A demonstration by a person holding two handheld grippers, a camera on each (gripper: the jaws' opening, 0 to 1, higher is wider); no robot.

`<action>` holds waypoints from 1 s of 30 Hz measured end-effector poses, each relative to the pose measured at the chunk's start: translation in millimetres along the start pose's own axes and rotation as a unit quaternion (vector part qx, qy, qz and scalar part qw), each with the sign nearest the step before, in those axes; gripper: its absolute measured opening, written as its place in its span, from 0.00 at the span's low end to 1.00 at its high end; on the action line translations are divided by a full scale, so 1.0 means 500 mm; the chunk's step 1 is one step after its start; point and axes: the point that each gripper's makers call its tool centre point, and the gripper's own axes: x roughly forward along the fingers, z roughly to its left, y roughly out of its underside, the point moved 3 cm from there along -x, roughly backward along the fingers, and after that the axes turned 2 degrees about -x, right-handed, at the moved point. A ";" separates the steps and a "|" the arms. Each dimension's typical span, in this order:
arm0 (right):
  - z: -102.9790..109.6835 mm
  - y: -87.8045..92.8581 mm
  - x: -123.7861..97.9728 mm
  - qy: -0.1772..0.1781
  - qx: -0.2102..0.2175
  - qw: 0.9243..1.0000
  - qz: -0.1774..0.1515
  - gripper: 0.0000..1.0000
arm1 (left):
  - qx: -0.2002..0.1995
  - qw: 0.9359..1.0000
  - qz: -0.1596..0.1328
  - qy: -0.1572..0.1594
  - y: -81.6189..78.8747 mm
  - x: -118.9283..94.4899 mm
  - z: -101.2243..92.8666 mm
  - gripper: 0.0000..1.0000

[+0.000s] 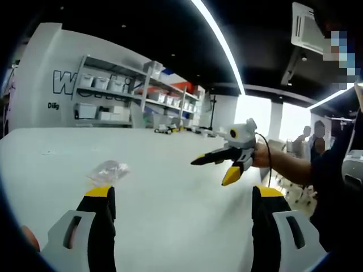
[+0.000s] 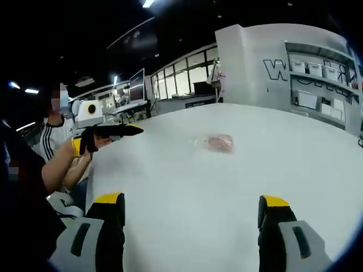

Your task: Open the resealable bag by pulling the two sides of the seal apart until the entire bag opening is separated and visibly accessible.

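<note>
- In the left gripper view, the left hand-held gripper (image 1: 184,198) was seen nearest, its yellow-tipped jaws spread wide with nothing between them, raised over the white bench (image 1: 170,226).
- The right hand-held gripper (image 2: 190,207) was likewise spread and empty in its own view; seen from the left gripper view, its jaws were parted in mid-air, well apart from the bag.
- The resealable bag (image 1: 108,170) was left lying flat on the bench, untouched, just beyond the left jaw tip; something pinkish could be made out inside it (image 2: 218,143).
- A slip was judged likely: the clear film is thin and lies flat, so the seal lips could be missed, or both layers pinched together.
</note>
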 end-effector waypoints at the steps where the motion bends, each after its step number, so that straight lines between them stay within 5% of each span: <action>1: 0.001 0.000 0.000 0.000 0.000 1.000 0.000 1.00 | 0.000 1.000 0.001 0.000 0.001 0.000 0.000 0.99; 30: 0.010 0.007 0.001 -0.003 0.001 1.000 0.004 0.99 | 0.000 1.000 0.001 -0.002 0.000 -0.002 0.001 0.98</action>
